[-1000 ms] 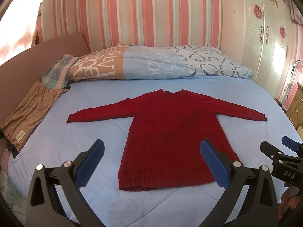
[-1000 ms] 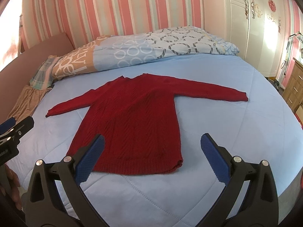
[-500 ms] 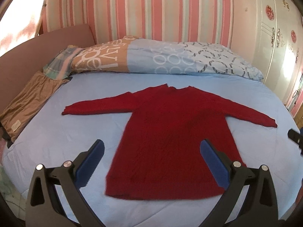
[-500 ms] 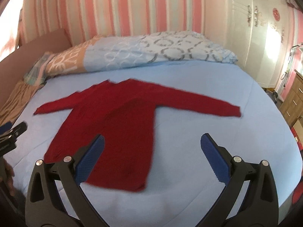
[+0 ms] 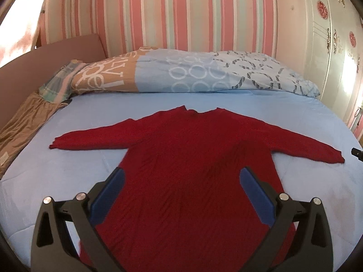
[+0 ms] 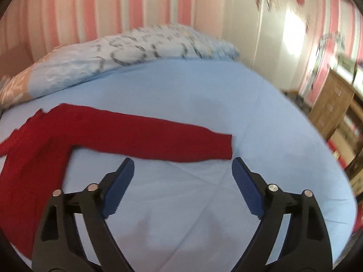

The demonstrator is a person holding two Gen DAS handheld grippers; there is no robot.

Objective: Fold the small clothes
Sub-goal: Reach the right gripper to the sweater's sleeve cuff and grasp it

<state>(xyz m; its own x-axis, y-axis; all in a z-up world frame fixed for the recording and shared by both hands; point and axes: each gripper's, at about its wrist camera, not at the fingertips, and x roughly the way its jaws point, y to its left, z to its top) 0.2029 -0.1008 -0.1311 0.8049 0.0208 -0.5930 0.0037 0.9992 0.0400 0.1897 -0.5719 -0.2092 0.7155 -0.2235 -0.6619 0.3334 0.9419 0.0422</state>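
Grippers first. Left gripper: jaws wide apart, nothing clamped. Its blue pads hang over the lower body of the red sweater; whether they touch the knit can't be told from this view. Fabric fills the gap between and ahead of the fingers.

Right gripper: jaws closing but with a broad gap between them, nothing between them except bare blue bedsheet. Cuff end of the sweater's right sleeve lies just ahead of the fingertips, cuff edge nearly in line with the right-hand pad. No contact visible. This view is motion-blurred.

Sweater is spread flat on the sheet, both sleeves stretched out to the sides, neckline pointing away from the left gripper toward the pillows. Its body sits to the left of the right gripper, partly cut off by the frame edge.

Beyond the sweater, from the left gripper's view: patterned duvet bunched along the far side of the bed, tan garment off to the far left, well apart from the sweater. A black tip shows at the right frame edge, near the right cuff.
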